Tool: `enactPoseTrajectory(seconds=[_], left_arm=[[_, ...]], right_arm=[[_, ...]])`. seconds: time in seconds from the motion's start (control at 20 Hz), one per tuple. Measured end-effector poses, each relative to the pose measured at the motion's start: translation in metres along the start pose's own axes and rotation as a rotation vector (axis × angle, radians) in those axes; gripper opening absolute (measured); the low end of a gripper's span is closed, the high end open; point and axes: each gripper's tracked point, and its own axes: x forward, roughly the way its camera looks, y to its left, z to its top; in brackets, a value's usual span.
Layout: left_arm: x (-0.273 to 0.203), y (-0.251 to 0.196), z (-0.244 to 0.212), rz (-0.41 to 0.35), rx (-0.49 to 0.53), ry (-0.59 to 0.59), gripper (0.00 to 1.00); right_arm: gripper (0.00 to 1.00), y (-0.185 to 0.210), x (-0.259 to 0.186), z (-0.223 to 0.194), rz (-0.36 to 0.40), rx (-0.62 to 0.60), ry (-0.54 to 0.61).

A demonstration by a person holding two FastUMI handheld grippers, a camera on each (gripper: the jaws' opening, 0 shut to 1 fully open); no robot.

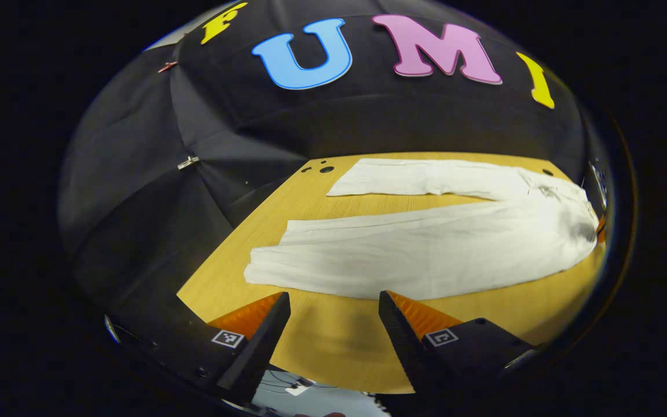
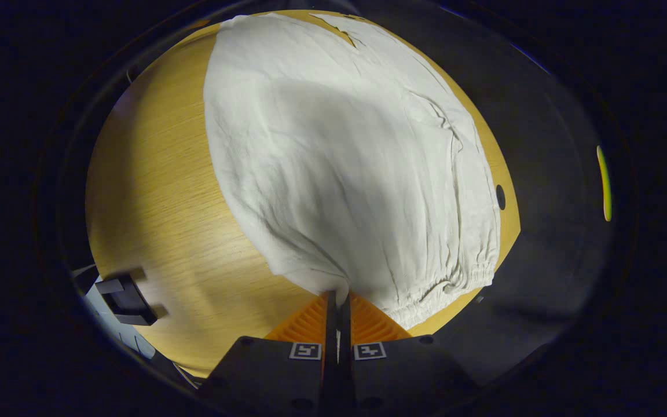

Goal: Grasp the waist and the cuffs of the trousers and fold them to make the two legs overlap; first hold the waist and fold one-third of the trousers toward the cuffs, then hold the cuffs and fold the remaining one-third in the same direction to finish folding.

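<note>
On table, trousers lie lengthwise, waist toward right gripper, jaws seemingly pinching waist edge; left gripper jaws apart.

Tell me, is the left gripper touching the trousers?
Apart. In the left gripper view, the left gripper hangs open, with bare table between its fingertips and the trousers.

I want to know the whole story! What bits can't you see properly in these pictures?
- Left gripper view: the waist end of the trousers curves off at the picture's edge, so the right gripper's hold there is unclear.
- Right gripper view: the right gripper has pinched the waist hem; the cloth between its fingers is hidden.
- Right gripper view: the cuffs are cut off at the top edge.
</note>
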Motion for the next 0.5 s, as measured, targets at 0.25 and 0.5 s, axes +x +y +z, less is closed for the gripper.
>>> enactPoseTrajectory(seconds=[0.25,0.5], left_arm=[[0.025,0.018,-0.038,-0.098,0.168,0.092,0.97],[0.047,0.056,-0.048,-0.078,0.247,0.122,0.97]], right_arm=[[0.06,-0.002,0.001,0.0,0.056,0.046,0.008],[0.05,-0.003,-0.008,0.001,0.02,0.015,-0.004]])
